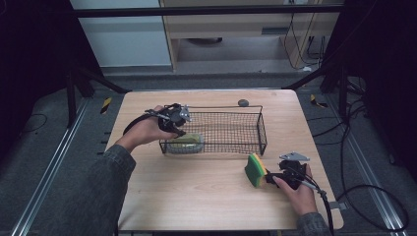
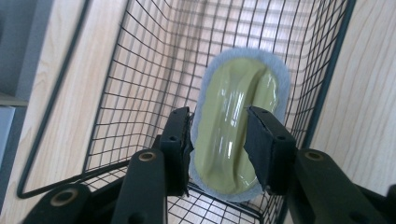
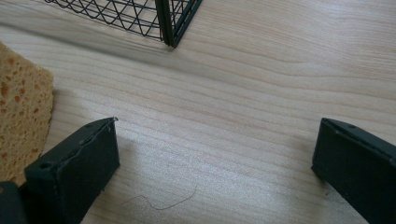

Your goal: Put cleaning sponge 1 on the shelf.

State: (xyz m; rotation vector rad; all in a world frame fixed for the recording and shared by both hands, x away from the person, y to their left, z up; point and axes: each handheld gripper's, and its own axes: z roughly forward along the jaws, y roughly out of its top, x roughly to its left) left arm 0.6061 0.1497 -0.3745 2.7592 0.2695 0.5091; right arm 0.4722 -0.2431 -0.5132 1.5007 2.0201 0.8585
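A black wire basket (image 1: 262, 132) stands on the wooden table (image 1: 206, 191). At its left end lies a yellow-green sponge in a glossy clear wrapper (image 1: 186, 143). My left gripper (image 1: 179, 131) reaches down into the basket over it. In the left gripper view the jaws (image 2: 219, 123) straddle the wrapped sponge (image 2: 233, 98), which rests on the basket floor (image 2: 140, 70); the pads stand slightly apart from it. My right gripper (image 1: 274, 178) rests low near the table's right front, jaws wide (image 3: 217, 140) with bare wood between them. A green and yellow sponge (image 1: 255, 169) stands just outside its left jaw (image 3: 21, 112).
A small grey round object (image 1: 243, 103) lies on the table behind the basket. The basket's near right corner (image 3: 170, 23) is just ahead of the right gripper. Bare wood spreads across the table's front. Cables run on the floor at the right.
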